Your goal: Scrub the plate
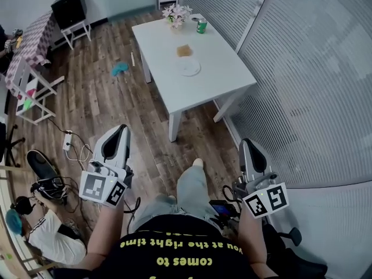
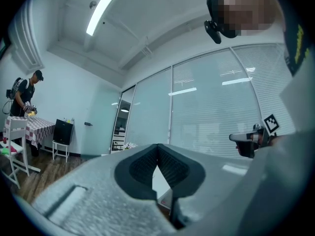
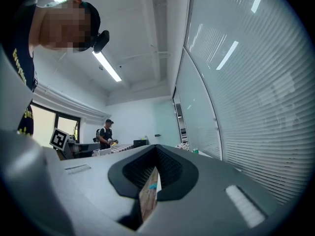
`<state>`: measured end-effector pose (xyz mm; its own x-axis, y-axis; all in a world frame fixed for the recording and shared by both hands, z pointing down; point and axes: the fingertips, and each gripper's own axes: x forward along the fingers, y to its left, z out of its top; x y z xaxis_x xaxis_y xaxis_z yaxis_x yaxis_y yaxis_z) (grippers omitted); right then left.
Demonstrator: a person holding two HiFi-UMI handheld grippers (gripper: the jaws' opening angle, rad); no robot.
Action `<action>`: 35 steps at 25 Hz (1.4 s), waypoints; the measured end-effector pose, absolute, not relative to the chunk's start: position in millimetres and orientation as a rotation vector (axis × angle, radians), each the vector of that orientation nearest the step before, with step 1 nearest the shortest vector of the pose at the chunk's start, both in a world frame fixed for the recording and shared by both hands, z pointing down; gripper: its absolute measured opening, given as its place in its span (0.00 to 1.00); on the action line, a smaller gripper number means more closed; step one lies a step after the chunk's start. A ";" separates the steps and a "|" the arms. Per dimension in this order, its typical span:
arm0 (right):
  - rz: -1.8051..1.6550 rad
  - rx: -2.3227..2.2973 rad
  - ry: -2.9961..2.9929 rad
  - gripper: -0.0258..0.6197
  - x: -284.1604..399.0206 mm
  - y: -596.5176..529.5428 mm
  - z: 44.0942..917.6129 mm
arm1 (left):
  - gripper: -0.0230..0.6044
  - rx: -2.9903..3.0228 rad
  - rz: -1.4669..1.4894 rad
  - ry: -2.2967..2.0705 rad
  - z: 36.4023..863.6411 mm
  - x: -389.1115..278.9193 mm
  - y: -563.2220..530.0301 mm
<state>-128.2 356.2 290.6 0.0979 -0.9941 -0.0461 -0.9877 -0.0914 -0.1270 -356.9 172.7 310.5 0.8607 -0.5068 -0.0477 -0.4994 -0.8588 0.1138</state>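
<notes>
on the white table (image 1: 224, 74) well ahead, the plate (image 1: 188, 67) lies beside a sponge (image 1: 185, 50), while the left gripper (image 1: 120, 130) and right gripper (image 1: 248, 145) are both closed and empty, so scrubbing seems not yet begun.

My left claw (image 2: 157, 149) is grey plastic with a fine, grainy matt skin. Its pads (image 2: 142, 166) look like black ribbed rubber. The right claw (image 3: 156, 151) has the same finish. The floor (image 1: 99, 97) is wood plank with a low sheen. The desk (image 1: 226, 77) is white, smooth and matt. On it, the plate (image 1: 188, 67) looks pale and smooth, the sponge (image 1: 185, 50) tan and coarse, and the can (image 1: 201, 25) green and shiny. The wall (image 1: 314, 68) is finely striped glass. A checked cloth (image 1: 32, 39) hangs at the far left.
</notes>
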 end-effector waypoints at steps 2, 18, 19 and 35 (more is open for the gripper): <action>-0.079 -2.208 2.051 0.05 -119.5 341.9 291.8 | 0.04 2.932 -0.107 -0.826 312.3 -352.6 165.1; -0.093 -2.106 2.172 0.05 -6.2 255.6 285.0 | 0.04 2.894 -0.099 -0.928 308.5 -248.5 108.0; -0.094 -2.104 2.175 0.05 1.1 252.4 285.4 | 0.04 2.890 -0.102 -0.935 308.5 -242.0 105.0; -0.048 -1.965 2.231 0.05 91.7 188.7 256.1 | 0.04 2.850 -0.094 -1.073 302.7 -159.2 70.3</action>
<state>91.7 188.7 256.1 -0.1184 -0.9874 -0.1048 -0.9820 0.1321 -0.1351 -159.2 70.3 302.7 0.7507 -0.6602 -0.0240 -0.6543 -0.7481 0.1102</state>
